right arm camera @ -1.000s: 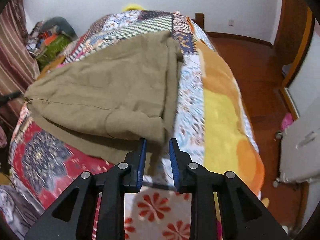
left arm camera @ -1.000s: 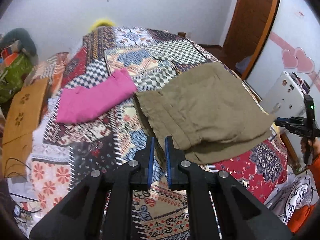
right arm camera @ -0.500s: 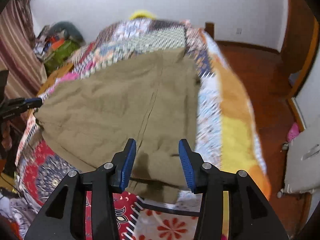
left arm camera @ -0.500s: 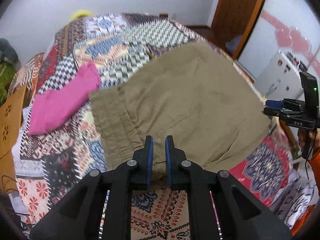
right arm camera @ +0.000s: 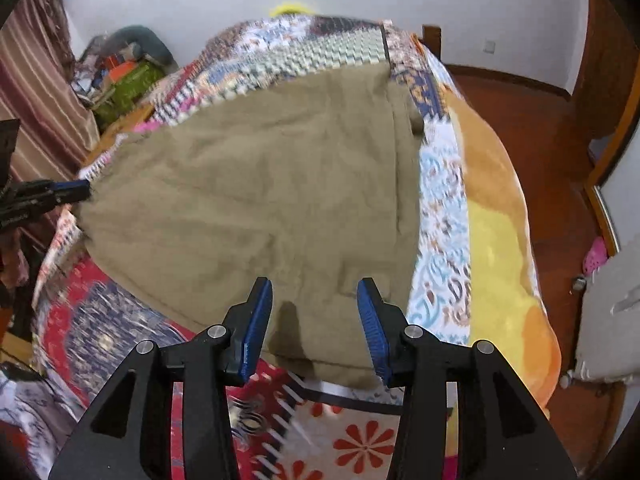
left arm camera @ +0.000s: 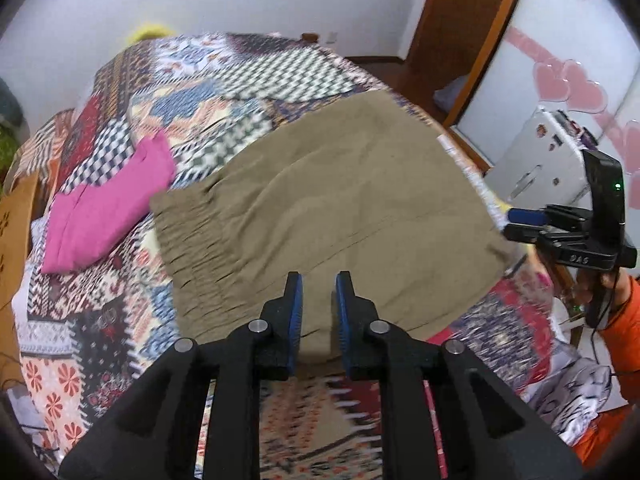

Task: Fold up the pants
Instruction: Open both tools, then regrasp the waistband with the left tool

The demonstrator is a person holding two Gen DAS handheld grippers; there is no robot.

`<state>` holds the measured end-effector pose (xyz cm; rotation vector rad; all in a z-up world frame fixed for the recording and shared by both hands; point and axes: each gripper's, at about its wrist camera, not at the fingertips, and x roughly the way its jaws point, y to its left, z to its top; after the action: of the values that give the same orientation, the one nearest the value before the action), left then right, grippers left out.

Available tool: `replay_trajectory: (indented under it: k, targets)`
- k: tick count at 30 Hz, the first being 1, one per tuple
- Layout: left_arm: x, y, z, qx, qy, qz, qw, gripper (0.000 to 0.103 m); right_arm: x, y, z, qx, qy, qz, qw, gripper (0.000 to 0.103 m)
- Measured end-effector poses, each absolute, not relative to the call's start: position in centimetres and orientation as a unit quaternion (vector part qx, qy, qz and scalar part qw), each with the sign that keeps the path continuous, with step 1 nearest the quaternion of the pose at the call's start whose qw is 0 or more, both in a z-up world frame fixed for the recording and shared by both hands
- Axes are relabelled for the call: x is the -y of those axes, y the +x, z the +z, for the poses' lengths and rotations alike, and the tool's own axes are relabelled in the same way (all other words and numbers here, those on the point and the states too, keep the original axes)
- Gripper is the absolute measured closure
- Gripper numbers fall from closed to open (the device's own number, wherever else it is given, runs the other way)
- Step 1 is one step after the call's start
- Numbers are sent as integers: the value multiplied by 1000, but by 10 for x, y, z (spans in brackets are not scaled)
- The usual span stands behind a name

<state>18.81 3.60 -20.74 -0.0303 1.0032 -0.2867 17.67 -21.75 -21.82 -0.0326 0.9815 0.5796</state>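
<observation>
The pants (left arm camera: 328, 208) are lying flat on the quilt (left arm camera: 224, 80), folded into a broad block, with the elastic waistband toward the pink cloth (left arm camera: 108, 208) and the near edge hanging close to the bed's side. A second ago both near corners were pinched and the top layer was bunched and lifted; now it is spread smooth, so the fold is looking laid down.

The left gripper (left arm camera: 318, 312) is showing its jaws slightly parted, having just been opening, and no cloth is sitting between the pads; the pants' near edge is lying just beyond the tips. The right gripper (right arm camera: 314, 320) is standing with its jaws spread wider, also having opened within the last second, and hovering over the near right corner without the pads pressing on it. In the left view the right gripper (left arm camera: 524, 216) is appearing at the pants' far right corner, apart from the fabric.

So both releases are reading as done. Judging from the shape, 1 fold is completed and the block is still wide, so another fold across it is probably remaining. The near edge is sitting close to the bed's rim, where it could slip off if nudged.
</observation>
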Motion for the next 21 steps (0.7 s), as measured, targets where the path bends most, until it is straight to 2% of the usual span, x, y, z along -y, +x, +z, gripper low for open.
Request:
replay_trajectory:
  k: [3,5,7,9,21]
  targets:
    - [-17,184,-200,-465,-5,-152,872,64,207,172,-213,-456,-10,291,841,62]
    - [-11,180,-197,-459,7,-154,875,58,192,167,-207,-447,-16,307,840,62]
    - [-8,174,-198,-461,22,-149,875,48,179,166,-202,-440,-25,320,839,61]
    - [-8,169,-202,-464,33,-140,874,46,166,165,-196,-432,-29,337,836,57]
    - [-64,140,-226,-487,22,-63,871,46,78,160,-196,-418,-101,399,810,57]
